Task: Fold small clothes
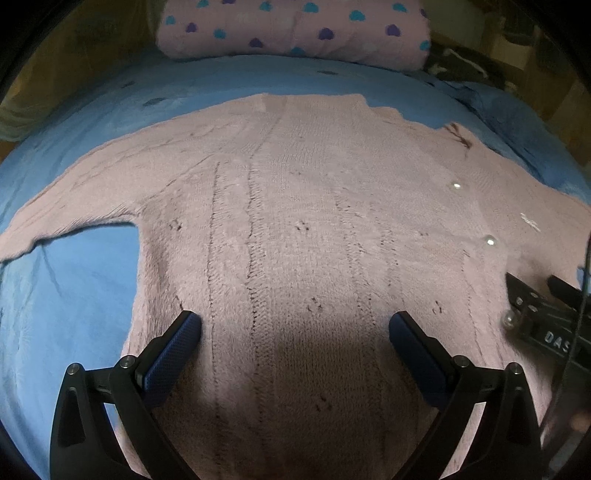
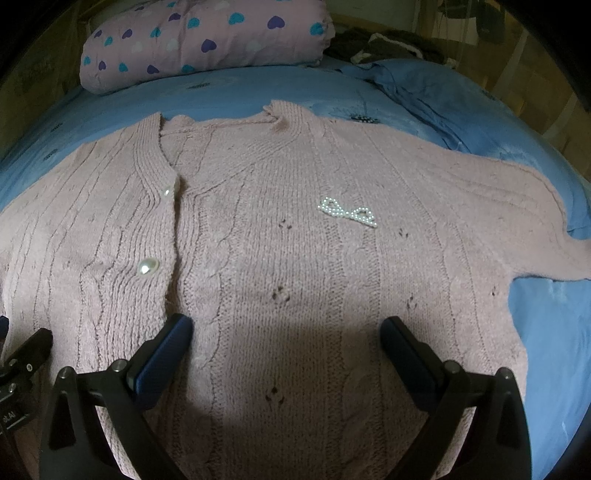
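Observation:
A pink cable-knit cardigan lies flat and spread, front up, on a blue bed sheet. It has pearl buttons down the placket and a pearl bow on the chest. One sleeve stretches out left in the left wrist view, the other sleeve right in the right wrist view. My left gripper hovers open over the left half of the body. My right gripper hovers open over the right half. Neither holds anything.
A pink pillow with hearts lies at the head of the bed. Dark clothes sit at the far right corner, beside bunched blue fabric. The other gripper's body shows at the frame edges.

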Motion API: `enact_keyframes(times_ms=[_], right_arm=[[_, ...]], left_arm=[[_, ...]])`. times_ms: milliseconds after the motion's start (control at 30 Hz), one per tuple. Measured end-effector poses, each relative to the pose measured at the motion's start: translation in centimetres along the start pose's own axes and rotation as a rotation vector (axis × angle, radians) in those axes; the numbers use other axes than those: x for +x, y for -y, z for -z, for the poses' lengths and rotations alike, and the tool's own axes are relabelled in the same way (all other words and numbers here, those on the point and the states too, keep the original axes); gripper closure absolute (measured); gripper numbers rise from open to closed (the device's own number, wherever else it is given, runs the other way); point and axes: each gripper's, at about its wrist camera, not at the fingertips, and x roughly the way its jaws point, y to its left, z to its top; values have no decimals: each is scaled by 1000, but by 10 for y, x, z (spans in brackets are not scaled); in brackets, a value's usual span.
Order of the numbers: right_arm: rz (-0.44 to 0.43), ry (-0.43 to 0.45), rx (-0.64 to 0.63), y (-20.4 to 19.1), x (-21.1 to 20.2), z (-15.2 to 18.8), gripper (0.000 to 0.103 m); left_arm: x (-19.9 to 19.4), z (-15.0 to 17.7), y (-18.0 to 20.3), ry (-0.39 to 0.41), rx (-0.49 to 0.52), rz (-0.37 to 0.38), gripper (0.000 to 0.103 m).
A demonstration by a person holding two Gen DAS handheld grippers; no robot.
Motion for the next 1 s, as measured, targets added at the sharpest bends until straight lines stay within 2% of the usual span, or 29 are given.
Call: enact_keyframes(times_ms=[67,133,167,267,367,500,567,633,700,767,833,900,1000], right_arm=[[-11,4,9,2,0,0,0],[-5,18,9,1,0,-1,0],[-3,22,10,0,1,-1,0],[-27,44,27,0,-1,-2,0],[-23,47,29,0,-3,-3,0],[-23,101,-29,-17,-15,-6,6],[-23,151,-63,-30,-24,-7,6],[-20,198,-99,-44,-34,-8,6],[-56,245,-144,-62,-48,-12,6],[-107,337,-207,-86,-67,-16,6],[-154,376,-260,-103,-77,-18,6],[-236,322,-289,-119,-76,-20,5],[-273,201,-298,-122,-57,-9,5]], left_arm=[[-4,-2,-10,5,2,44,25],[-15,-4,-30,28,-34,35,37],[-20,-6,-36,41,-45,15,39],[-52,-15,-85,153,-156,-46,39],[-87,-24,-157,227,-350,-70,39],[-114,-36,-243,236,-534,-114,39],[-124,-34,-290,245,-666,-87,39],[-125,-29,-321,240,-754,-69,39],[-122,-18,-354,216,-865,-34,38],[-117,1,-384,200,-999,40,39],[-117,27,-408,221,-1130,34,39],[-113,49,-419,272,-1229,-53,39],[-93,58,-421,243,-1252,-61,39]])
